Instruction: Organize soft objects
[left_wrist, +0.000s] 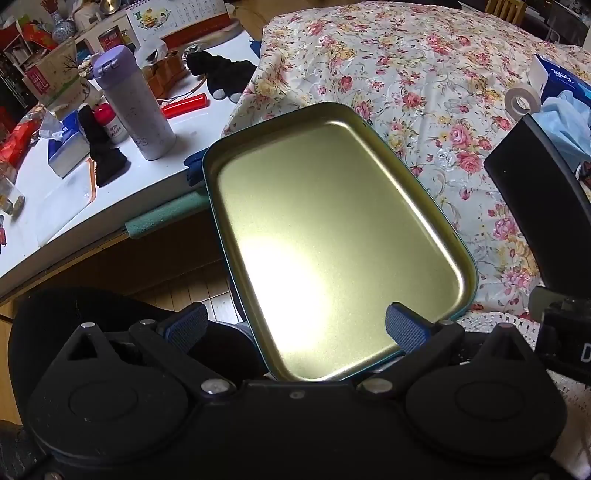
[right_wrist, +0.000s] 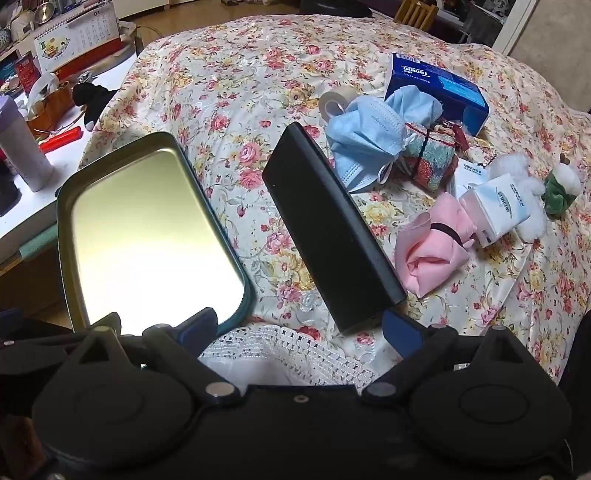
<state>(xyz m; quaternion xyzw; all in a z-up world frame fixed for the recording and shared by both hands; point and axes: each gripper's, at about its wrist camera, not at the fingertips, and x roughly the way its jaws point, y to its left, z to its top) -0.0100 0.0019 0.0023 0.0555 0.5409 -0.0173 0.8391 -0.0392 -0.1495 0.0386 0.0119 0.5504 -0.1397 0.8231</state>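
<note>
While the left gripper stands with its jaws spread wide and nothing clamped between them, a shallow rectangular gold-coloured metal tin with a teal outer wall lies just ahead, its near end between the two blue-padded fingers; whether the pads touch it cannot be told. This tin sits at the left edge of the floral-print cloth, overhanging toward the white table, where a tall lilac bottle stands. Right of the tin, near the middle of the cloth, lies a long black rectangular box, set diagonally and apart from the tin. The right gripper is likewise wide apart and holds nothing, hovering over a white lace edge at the cloth's near edge. Farther right lie the soft things: crumpled pale blue face masks beside a blue tissue box, a folded patterned towel, a pink cloth bundle bound with a black band, and white fluffy pieces toward the right edge.
</note>
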